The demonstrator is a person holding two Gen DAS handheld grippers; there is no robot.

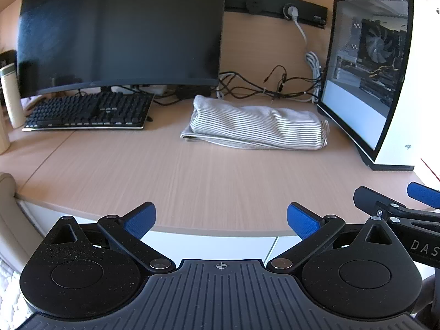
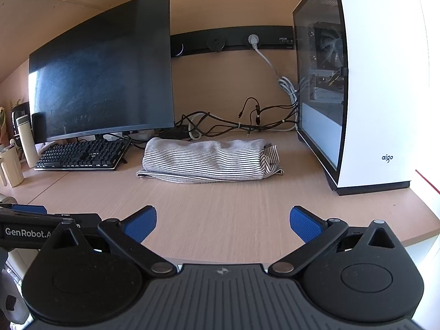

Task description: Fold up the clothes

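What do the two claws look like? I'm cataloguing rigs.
Both match: the left claw and right claw have blue textured pads on black linkage arms with silver pivot pins, round black housings and a ribbed grey base. White "GenRobot" lettering shows on the left one's side.

Pale beige wood-grain desk (image 1: 192, 181) fills the middle of the frame, and the wall panel behind matches that tone. On it, centre right, a garment (image 1: 255, 126) in white with thin dark stripes; from the right wrist view the stripes (image 2: 209, 159) run lengthwise and turn diagonal at its right end. Upper left, a black monitor (image 1: 121, 33) with a black keyboard (image 1: 88, 111) below it. Far left, a cream bottle (image 1: 11, 96) with a greyish cap. At right, a white computer case (image 2: 385, 88) with a dark-edged glass side. Black and white cables (image 1: 275, 88) tangle behind. Bottom of the frame: black left gripper (image 1: 220, 220) with bright blue pads (image 1: 139, 221); right gripper (image 2: 222, 222) the same.
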